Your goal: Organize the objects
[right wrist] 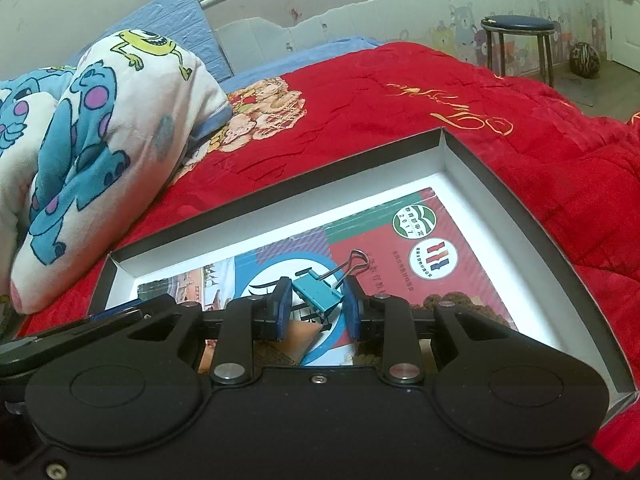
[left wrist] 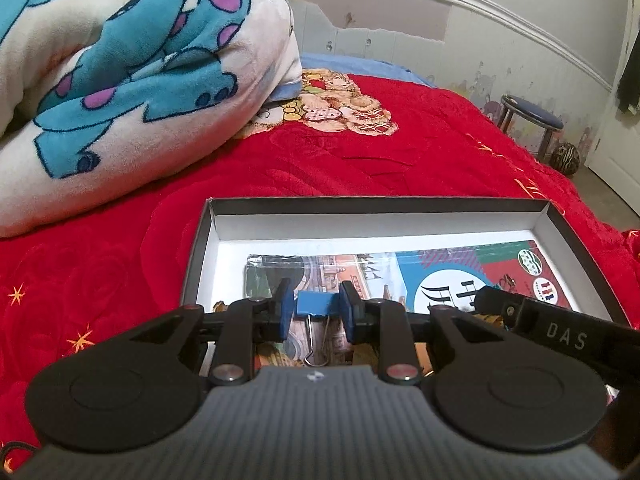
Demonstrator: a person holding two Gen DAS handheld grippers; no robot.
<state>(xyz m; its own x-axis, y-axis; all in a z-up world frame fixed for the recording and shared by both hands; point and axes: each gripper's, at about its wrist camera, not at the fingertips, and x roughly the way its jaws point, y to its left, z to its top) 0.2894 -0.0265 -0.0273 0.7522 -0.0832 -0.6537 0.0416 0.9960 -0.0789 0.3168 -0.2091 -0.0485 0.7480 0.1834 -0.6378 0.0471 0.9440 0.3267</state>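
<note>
Binder clips are what's being sorted: a blue binder clip (left wrist: 317,305) sits between the pads of the left gripper (left wrist: 316,309), and a teal binder clip (right wrist: 317,292) is between the pads of the right gripper (right wrist: 317,305).

On the left side, the blue clip's body spans the gap with its wire handles pointing back toward the camera. I honestly can't tell if the pads are squeezing it or just sitting right beside it, so no call on whether it's gripped.

On the right side, the teal one is tilted, corner to corner, with one wire loop sticking up and away toward the far right. It looks pinched between both pads and hanging over the book, so I'd call that one grasped.

Both clips are over a shallow box (right wrist: 472,168) with dark outer walls and a white inside, lying on a red bedspread (left wrist: 360,160). A colourful textbook (right wrist: 460,224) lies flat in the box and fills most of its floor.

Far left there's a rolled cartoon blanket (left wrist: 120,80). Far right, a stool (right wrist: 518,24) stands by the wall with a dark patterned ball (right wrist: 585,60) beside it on the floor.
</note>
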